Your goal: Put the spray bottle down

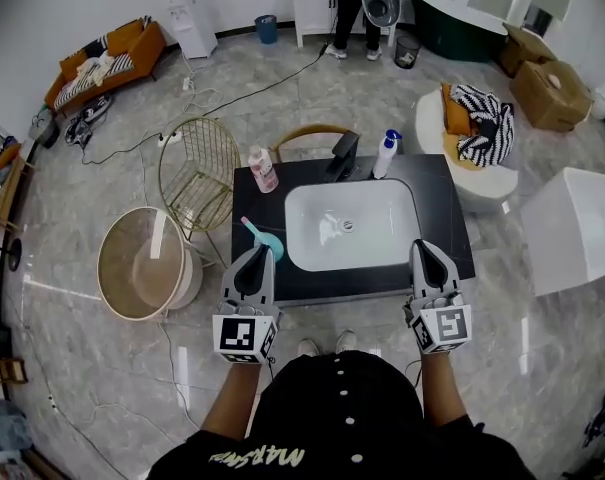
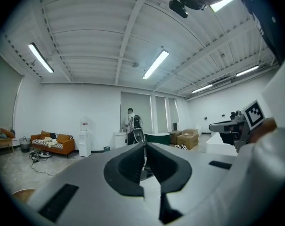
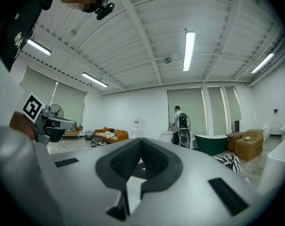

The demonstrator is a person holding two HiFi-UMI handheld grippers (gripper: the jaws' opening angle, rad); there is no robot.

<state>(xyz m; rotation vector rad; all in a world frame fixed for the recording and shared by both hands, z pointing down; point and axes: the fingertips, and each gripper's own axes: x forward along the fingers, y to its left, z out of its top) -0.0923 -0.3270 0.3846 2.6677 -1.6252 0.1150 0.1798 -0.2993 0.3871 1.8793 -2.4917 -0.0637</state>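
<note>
In the head view the spray bottle [image 1: 386, 154], white with a blue head, stands upright at the back of the black counter [image 1: 449, 218], just right of the dark faucet [image 1: 344, 156] and behind the white basin [image 1: 352, 226]. Neither gripper touches it. My left gripper [image 1: 251, 255] is held at the counter's front left edge, with its jaws together and nothing between them [image 2: 145, 145]. At the front right edge, my right gripper [image 1: 424, 249] is also shut and empty [image 3: 141, 140]. Both point level across the room.
A pink-capped bottle [image 1: 264, 169] stands at the counter's back left and a teal item [image 1: 266, 240] lies near my left gripper. A gold wire chair [image 1: 200, 173] and a round tub [image 1: 142, 263] stand to the left, a white fixture [image 1: 577, 228] to the right. A person [image 1: 367, 8] stands far back.
</note>
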